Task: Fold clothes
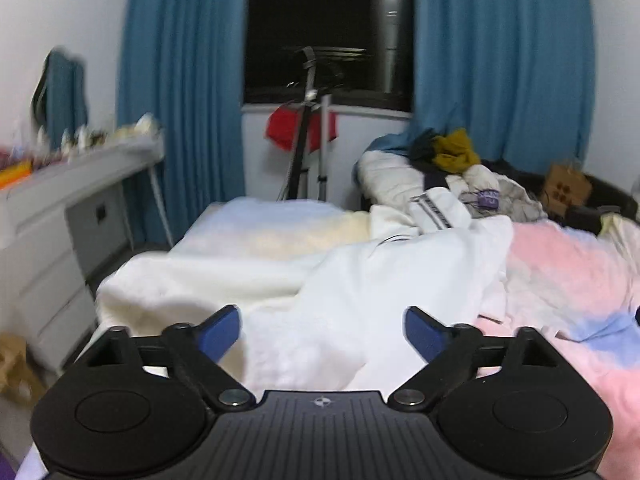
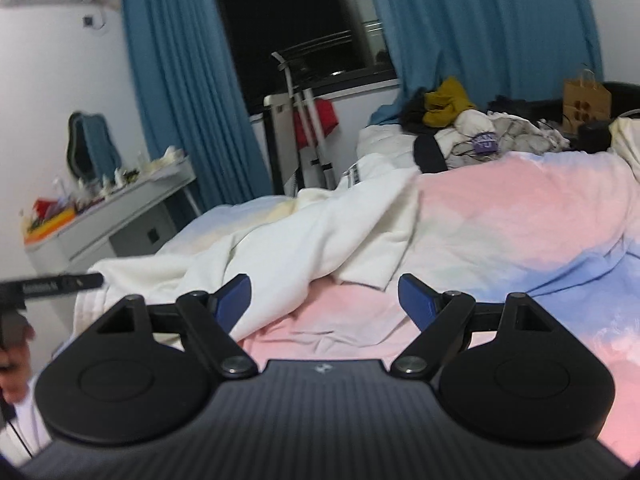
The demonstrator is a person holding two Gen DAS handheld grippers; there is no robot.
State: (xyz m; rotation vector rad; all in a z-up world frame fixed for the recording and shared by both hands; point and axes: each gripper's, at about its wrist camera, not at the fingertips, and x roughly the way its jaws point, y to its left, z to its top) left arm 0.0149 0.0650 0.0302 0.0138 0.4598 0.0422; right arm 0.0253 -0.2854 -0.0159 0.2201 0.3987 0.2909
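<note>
Your left gripper (image 1: 323, 330) stands with its jaws spread wide and nothing between the blue pads (image 1: 219, 336); the white garment (image 1: 360, 288) lies rumpled on the bed straight ahead of it and passes under the gap, not pinched. Your right gripper (image 2: 325, 300) is likewise released, jaws apart and empty, with the same white garment (image 2: 304, 236) ahead and to the left of it, its near edge reaching the left pad (image 2: 234, 300), though the blur leaves it unclear whether cloth and pad touch.

The left wrist view shows the garment running away from the claw toward a striped cuff or hem (image 1: 434, 208) at its far end, and the pink and blue bedspread (image 1: 568, 272) only off to the right. The right wrist view puts that bedspread (image 2: 520, 220) directly ahead and to the right of the claw, a broad bare stretch of it (the left view hides most of this). Only the right view catches a black device (image 2: 48, 284) at its far left, with part of a hand (image 2: 16, 364) below it. Both views show a heap of other clothes (image 1: 456, 152) far beyond the claws, by the blue curtains (image 1: 180, 80), and a grey desk (image 2: 120, 216) off to the left.
</note>
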